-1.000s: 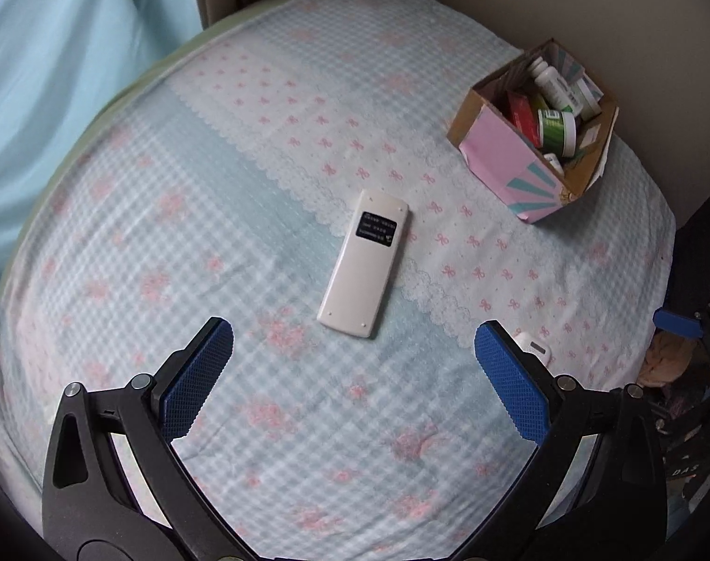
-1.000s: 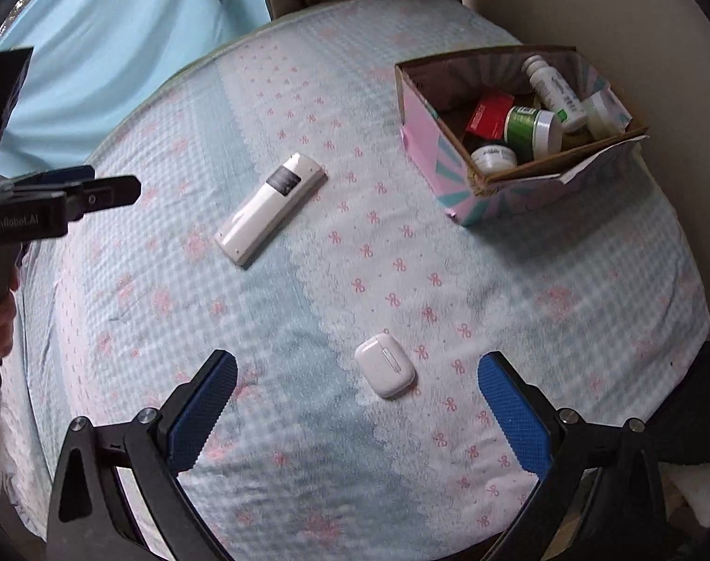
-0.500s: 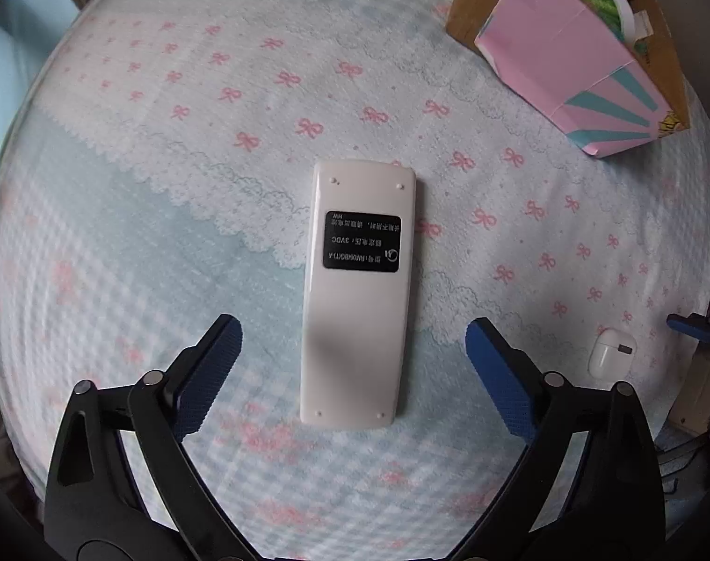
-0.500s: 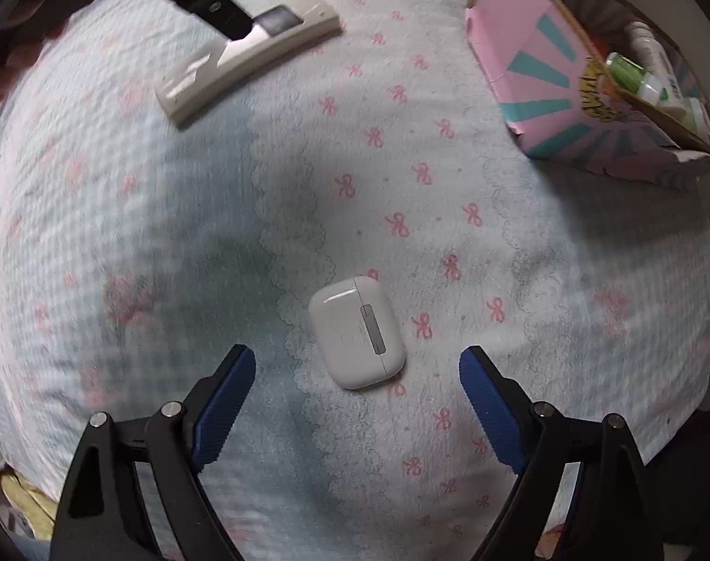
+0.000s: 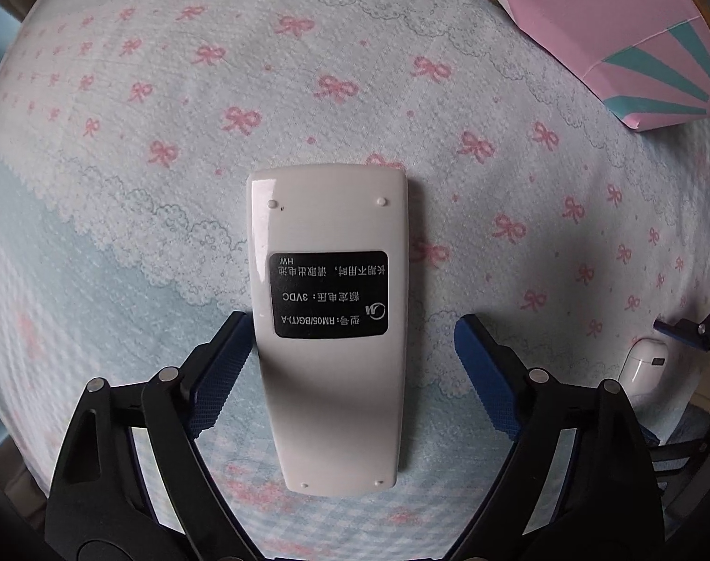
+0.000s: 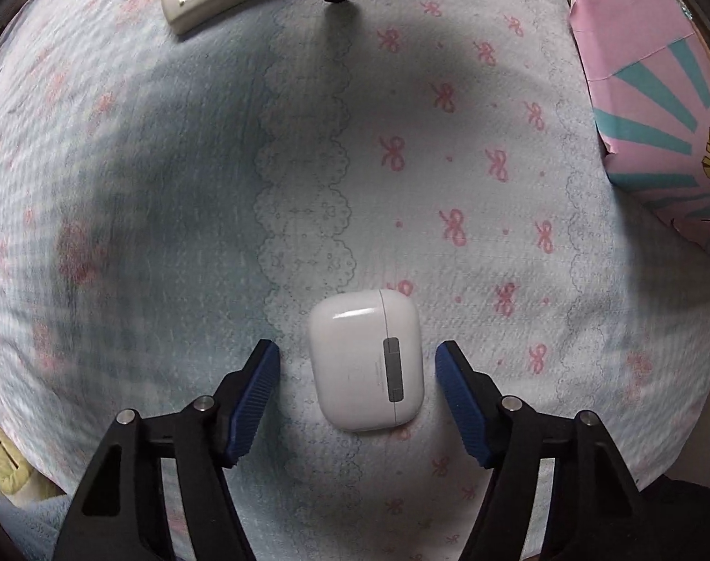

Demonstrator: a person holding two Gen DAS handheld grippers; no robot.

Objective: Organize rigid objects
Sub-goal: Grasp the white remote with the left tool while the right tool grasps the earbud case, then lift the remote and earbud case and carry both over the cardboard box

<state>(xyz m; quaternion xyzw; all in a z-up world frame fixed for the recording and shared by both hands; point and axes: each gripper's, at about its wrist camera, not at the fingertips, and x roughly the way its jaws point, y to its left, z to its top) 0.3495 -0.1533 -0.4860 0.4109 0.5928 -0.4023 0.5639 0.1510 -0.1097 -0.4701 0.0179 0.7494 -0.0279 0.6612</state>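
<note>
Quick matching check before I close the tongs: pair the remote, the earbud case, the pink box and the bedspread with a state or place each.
Things:
1. remote
2. earbud case
3. pink box
4. bedspread

States:
A. pink bows printed on it
B. between the open right tongs
C. label side up, between the open left tongs
D. teal rays on its side

Pairs: 1-C, 2-B, 3-D, 4-A
</note>
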